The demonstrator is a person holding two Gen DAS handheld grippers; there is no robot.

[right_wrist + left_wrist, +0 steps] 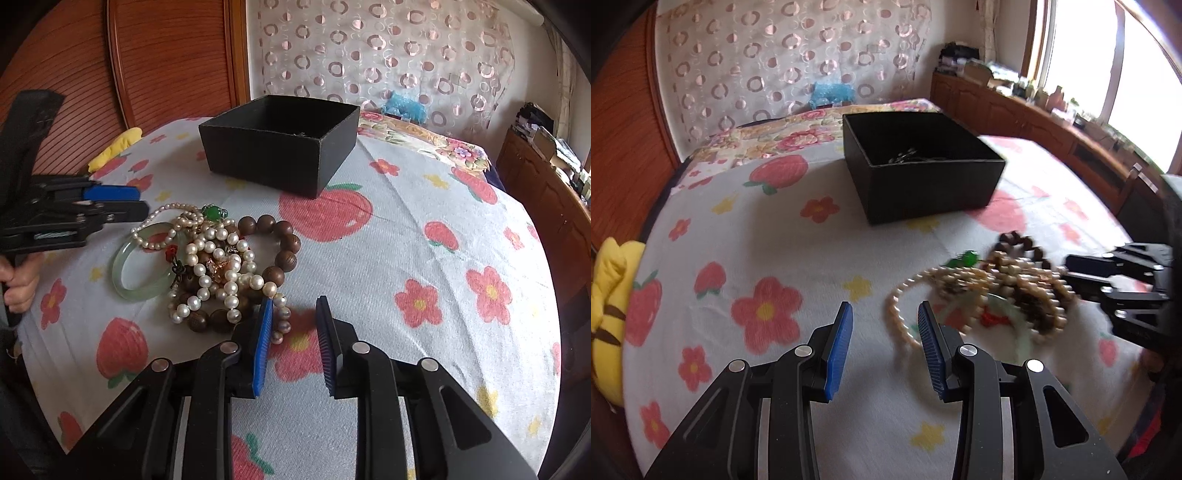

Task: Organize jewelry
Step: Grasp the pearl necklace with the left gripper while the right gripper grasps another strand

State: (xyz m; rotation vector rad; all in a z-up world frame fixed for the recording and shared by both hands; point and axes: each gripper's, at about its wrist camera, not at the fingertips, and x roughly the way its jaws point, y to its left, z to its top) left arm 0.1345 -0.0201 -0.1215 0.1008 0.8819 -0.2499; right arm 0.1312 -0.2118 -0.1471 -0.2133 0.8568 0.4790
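A tangled pile of jewelry (218, 266) lies on the flowered bedspread: pearl strands (207, 254), a brown wooden bead bracelet (280, 240), a pale green jade bangle (136, 266) and a green stone pendant (212, 213). The pile is blurred in the left wrist view (990, 288). An open black box (916, 166) stands behind it, with a small metal piece inside (905, 155); it also shows in the right wrist view (280, 147). My left gripper (884, 314) is open and empty, just left of the pile. My right gripper (293, 306) is open and empty at the pile's near right edge.
A yellow plush toy (609, 302) lies at the bed's left edge. A wooden headboard (147, 62) and patterned curtain (369, 55) stand behind. A wooden cabinet (1034, 122) with clutter runs along the window side.
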